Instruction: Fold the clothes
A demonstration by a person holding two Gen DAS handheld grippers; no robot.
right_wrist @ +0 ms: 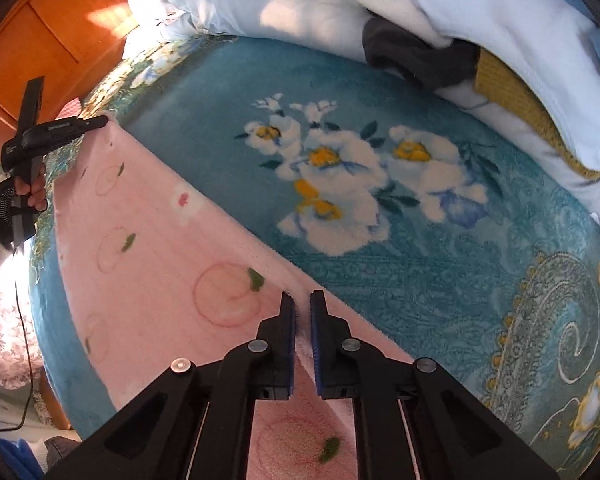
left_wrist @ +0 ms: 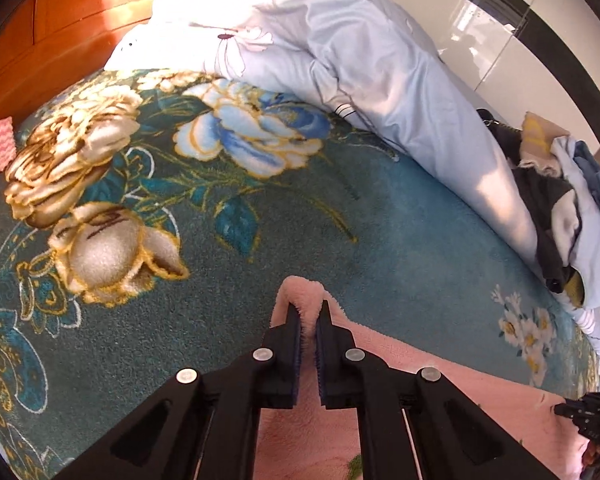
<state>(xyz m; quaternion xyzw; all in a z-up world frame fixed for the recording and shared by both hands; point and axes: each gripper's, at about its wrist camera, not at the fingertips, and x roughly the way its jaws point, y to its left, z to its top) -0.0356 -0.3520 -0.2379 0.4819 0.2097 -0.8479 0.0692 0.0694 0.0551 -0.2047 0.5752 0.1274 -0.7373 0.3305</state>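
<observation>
Spread over the bed, a teal flowered blanket (right_wrist: 440,288) carries the pink fleece garment (right_wrist: 148,264), whose edge you pinch in both your left gripper (left_wrist: 309,322) and your right gripper (right_wrist: 302,308), with a clothes pile (left_wrist: 572,216) ahead to the right.

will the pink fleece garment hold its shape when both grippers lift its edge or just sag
Probably sags: the pink fleece garment bunches softly where the left gripper pinches it. It looks light and plush, so the right gripper likely won't slip, though it may cling to the fuzzy blanket.
</observation>
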